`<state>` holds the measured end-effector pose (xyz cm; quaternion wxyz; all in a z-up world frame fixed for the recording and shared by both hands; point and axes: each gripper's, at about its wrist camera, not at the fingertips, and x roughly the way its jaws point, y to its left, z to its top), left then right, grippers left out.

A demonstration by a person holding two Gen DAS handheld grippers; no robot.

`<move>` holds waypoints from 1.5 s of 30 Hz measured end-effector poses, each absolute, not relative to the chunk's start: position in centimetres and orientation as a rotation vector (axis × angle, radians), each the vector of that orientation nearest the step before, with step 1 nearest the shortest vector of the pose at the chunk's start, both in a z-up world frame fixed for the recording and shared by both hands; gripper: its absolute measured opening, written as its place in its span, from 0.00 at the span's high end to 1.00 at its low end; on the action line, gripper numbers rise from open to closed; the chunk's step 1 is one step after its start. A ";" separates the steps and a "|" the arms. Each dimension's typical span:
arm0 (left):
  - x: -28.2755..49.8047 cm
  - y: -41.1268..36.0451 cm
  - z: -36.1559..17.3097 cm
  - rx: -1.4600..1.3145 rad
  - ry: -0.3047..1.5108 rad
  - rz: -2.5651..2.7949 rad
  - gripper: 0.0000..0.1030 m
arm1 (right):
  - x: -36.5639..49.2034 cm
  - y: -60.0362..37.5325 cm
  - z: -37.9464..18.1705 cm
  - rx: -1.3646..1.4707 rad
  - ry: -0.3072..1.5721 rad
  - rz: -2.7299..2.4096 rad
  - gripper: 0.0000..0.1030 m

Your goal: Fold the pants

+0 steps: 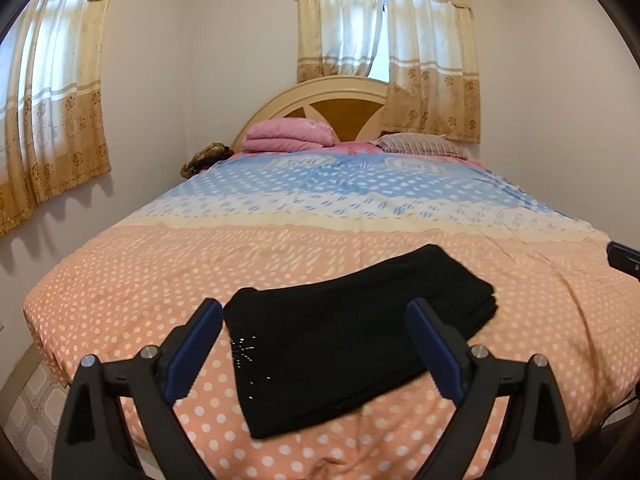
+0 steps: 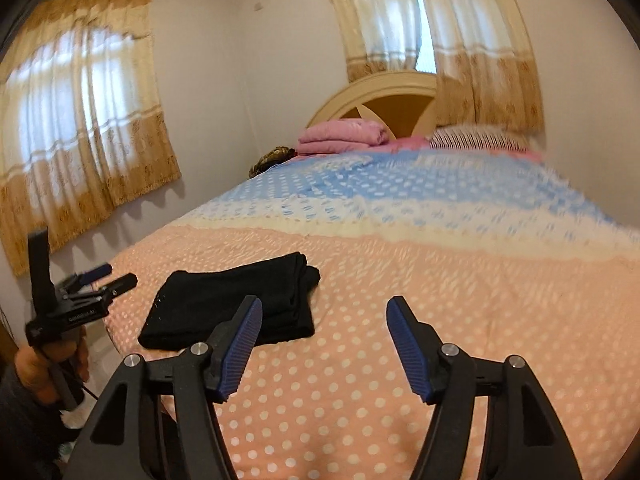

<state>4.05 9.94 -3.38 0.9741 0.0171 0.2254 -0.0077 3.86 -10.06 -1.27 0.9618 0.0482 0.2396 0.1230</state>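
Observation:
Black pants [image 1: 344, 332] lie folded into a compact stack on the pink polka-dot bedspread [image 1: 140, 280] near the bed's front edge; they also show in the right wrist view [image 2: 236, 300]. My left gripper [image 1: 316, 312] is open and empty, held above and just in front of the pants. My right gripper [image 2: 324, 312] is open and empty, to the right of the pants over bare bedspread [image 2: 440, 280]. The left gripper also shows at the left of the right wrist view [image 2: 108, 274], held in a hand.
Folded pink blankets [image 1: 288, 136] and a striped pillow [image 1: 420, 144] lie at the headboard [image 1: 320, 100]. A brown object [image 1: 204, 158] sits at the bed's far left corner. Curtained windows [image 1: 52, 120] are left and behind. Tiled floor [image 1: 32, 420] lies left of the bed.

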 end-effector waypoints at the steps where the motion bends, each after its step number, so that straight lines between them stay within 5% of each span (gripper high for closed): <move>1: 3.9 9.8 -3.2 0.038 0.448 -0.018 0.07 | 3.7 -10.1 -1.2 0.104 0.478 0.250 0.36; 45: 2.4 9.2 -1.5 -0.015 0.383 0.016 0.00 | 1.9 -8.4 -0.6 0.066 0.442 0.266 0.35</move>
